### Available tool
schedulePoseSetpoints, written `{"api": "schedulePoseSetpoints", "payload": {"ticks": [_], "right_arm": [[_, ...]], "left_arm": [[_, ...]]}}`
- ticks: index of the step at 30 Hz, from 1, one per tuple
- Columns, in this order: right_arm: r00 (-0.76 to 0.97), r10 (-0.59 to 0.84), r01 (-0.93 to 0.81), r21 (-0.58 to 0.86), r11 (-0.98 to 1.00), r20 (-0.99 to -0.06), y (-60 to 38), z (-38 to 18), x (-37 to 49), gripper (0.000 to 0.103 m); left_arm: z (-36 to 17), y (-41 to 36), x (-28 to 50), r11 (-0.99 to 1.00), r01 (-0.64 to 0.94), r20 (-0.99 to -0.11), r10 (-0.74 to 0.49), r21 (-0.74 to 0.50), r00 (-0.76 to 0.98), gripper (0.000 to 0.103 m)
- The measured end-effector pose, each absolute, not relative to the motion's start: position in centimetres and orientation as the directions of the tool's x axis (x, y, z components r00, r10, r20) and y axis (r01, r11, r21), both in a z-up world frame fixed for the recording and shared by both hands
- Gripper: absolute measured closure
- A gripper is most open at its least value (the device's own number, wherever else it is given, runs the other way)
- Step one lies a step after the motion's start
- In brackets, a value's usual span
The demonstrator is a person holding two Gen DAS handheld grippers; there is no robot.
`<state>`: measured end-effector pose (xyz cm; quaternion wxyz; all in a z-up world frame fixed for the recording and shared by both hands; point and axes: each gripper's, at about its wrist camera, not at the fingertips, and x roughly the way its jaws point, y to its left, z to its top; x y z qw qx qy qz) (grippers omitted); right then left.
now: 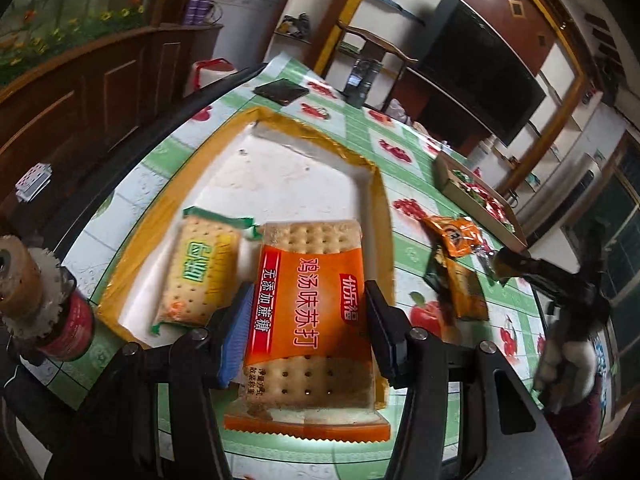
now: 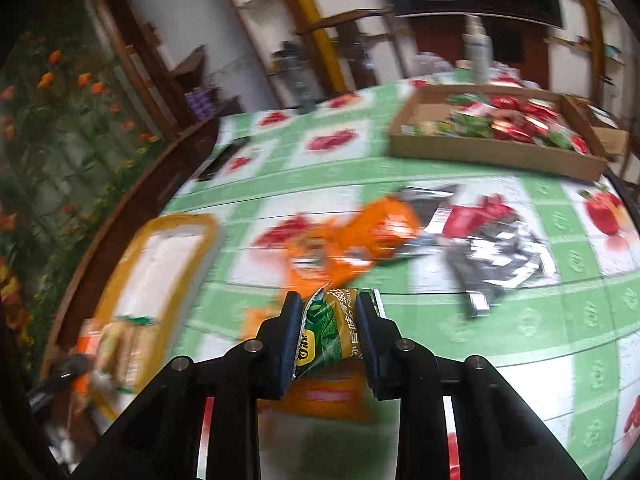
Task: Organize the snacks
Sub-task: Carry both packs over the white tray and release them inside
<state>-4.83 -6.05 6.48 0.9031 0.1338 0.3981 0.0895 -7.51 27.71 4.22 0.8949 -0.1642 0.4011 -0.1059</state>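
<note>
Living-room vibe here: dark wood cabinets, a flower mural on the wall, a big black TV (image 1: 480, 76), and a desk (image 1: 352, 148) covered in a green-and-white fruit-print cloth. A white tray with yellow tape edges (image 1: 280, 160) sits on it, holding a green-yellow cracker pack (image 1: 200, 272). The left claw (image 1: 308, 336) is clamped on an orange cracker pack (image 1: 308, 300) reading 鸡汤味苏打 and 无添加蔗糖, hovering over the tray's near end. The right claw (image 2: 329, 332) is squeezed onto a green snack packet (image 2: 329, 332), writing too blurry to read. A cardboard box (image 2: 496, 152) of red and green snacks sits further back.
</note>
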Motion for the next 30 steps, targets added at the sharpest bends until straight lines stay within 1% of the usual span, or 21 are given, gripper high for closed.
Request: {"api": "schedulePoseSetpoints", "payload": {"ticks": [6,10,12,15,22,24,27,29,30], "right_arm": [[0.601,0.426,-0.266,0.333,0.905,-0.677,2.6,8.6,-5.1,0.074],[0.507,0.514,-0.366,0.367,0.855,-0.692,8.7,8.1,-4.5,0.075],[0.482,0.521,-0.392,0.358,0.847,-0.705,11.0,7.5,-3.9,0.075],[0.464,0.51,-0.407,0.337,0.849,-0.724,13.6,6.3,-3.1,0.075],[0.466,0.465,-0.382,0.303,0.873,-0.753,15.6,4.4,-0.8,0.074],[0.455,0.458,-0.381,0.297,0.875,-0.764,15.9,3.8,-0.4,0.071],[0.445,0.469,-0.37,0.32,0.872,-0.763,15.6,3.4,0.1,0.069],[0.438,0.488,-0.356,0.352,0.865,-0.755,15.2,3.3,0.2,0.06],[0.439,0.492,-0.353,0.359,0.864,-0.752,15.1,3.3,0.2,0.058]], "left_arm": [[3.4,28.4,-6.8,0.932,0.035,-0.701,-0.295,-0.36,0.649,0.051],[3.0,28.7,-5.3,0.929,0.033,-0.711,-0.303,-0.367,0.635,0.051],[2.9,28.6,-4.5,0.929,0.033,-0.713,-0.305,-0.369,0.632,0.051],[2.9,28.8,-3.3,0.927,0.022,-0.711,-0.302,-0.374,0.635,0.051],[3.4,30.6,-2.5,0.896,-0.027,-0.675,-0.314,-0.444,0.668,0.051],[3.6,30.9,-3.2,0.89,-0.028,-0.663,-0.319,-0.455,0.677,0.051],[4.0,31.4,-3.9,0.879,-0.029,-0.645,-0.327,-0.476,0.691,0.051],[4.3,31.6,-4.4,0.87,-0.032,-0.634,-0.334,-0.493,0.698,0.051],[4.5,31.7,-4.7,0.864,-0.032,-0.628,-0.339,-0.502,0.701,0.051]]}}
